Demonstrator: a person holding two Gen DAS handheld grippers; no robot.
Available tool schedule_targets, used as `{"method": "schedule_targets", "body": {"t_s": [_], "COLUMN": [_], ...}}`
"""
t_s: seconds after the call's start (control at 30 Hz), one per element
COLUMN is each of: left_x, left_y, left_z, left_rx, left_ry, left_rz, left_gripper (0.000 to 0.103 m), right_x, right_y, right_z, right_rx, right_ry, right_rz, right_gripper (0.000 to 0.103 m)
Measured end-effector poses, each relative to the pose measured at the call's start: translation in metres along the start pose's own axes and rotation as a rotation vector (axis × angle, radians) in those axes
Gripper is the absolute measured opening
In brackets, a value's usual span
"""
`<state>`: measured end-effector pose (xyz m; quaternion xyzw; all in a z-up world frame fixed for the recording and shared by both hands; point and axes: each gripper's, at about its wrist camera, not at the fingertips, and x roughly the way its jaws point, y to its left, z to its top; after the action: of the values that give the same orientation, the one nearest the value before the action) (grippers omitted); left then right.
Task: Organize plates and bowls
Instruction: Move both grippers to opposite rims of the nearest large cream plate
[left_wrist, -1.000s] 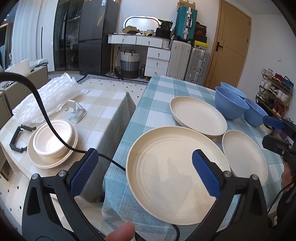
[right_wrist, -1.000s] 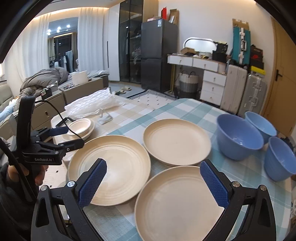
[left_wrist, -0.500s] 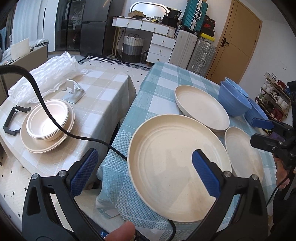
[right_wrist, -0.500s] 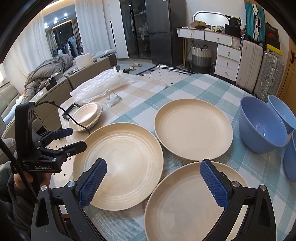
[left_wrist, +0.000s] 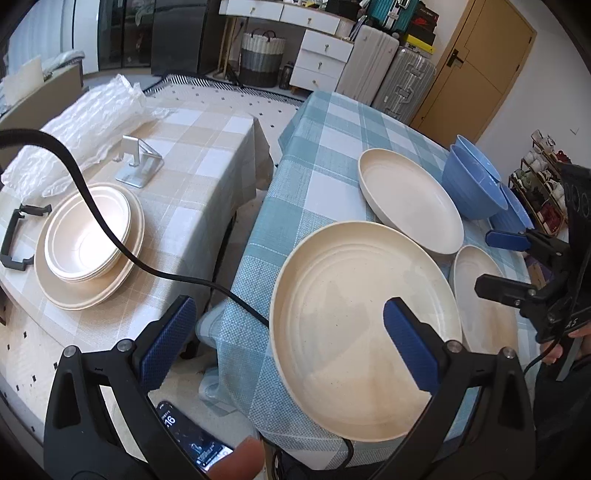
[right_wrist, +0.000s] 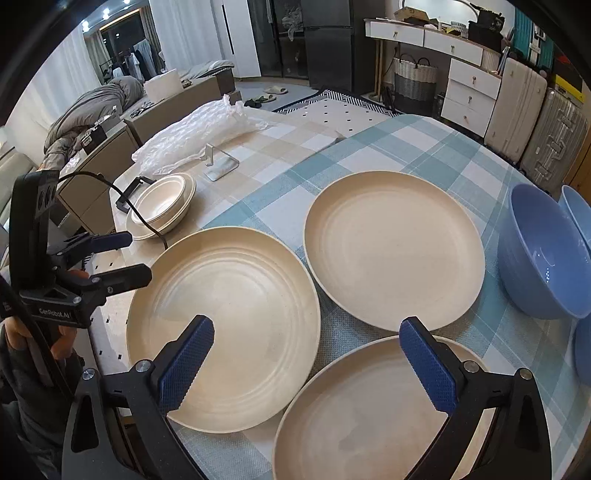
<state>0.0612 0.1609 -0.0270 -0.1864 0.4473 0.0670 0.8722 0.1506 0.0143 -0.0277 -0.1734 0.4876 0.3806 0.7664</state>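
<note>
Your left gripper (left_wrist: 288, 345) is spread wide and grips nothing; its right finger hangs over the ridged cream plate (left_wrist: 364, 321), its left finger off that plate's left edge, above the gap between the two worktops. Your right gripper (right_wrist: 306, 356) is equally wide open and empty, its fingers above the near cream plate (right_wrist: 369, 413) and the ridged plate's edge.

On the blue-checked worktop (left_wrist: 314, 177) the three cream plates sit close together: the ridged one at the front left corner, the near one to its right, and a smooth plate (right_wrist: 393, 249) behind them. Just right of the smooth plate stands a blue bowl (right_wrist: 546, 254), with more blue bowls (right_wrist: 578, 210) partly hidden behind and beside it.

On the beige-checked worktop (left_wrist: 207, 147) to the left, stacked cream bowls (left_wrist: 86, 236) rest on a cream plate (left_wrist: 122, 273), near a metal stand (left_wrist: 142, 166) and bubble wrap (left_wrist: 85, 122).
</note>
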Motion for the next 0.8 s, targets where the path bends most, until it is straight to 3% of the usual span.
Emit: {"method": "schedule_targets", "body": {"t_s": [0.4,0.8], "left_x": [0.019,0.03], "left_y": [0.003,0.008], "left_z": [-0.009,-0.013], "left_rx": [-0.016,-0.033], "left_ry": [0.07,0.086], "left_rz": [-0.032,-0.05], "left_gripper": [0.1,0.089], "right_x": [0.016,0.042], "right_y": [0.005,0.006], "right_z": [0.004,0.007], "right_rx": [0.009,0.03], "right_ry": [0.122,0.195], "right_rz": [0.092,0.112], "right_gripper": [0.099,0.081]}}
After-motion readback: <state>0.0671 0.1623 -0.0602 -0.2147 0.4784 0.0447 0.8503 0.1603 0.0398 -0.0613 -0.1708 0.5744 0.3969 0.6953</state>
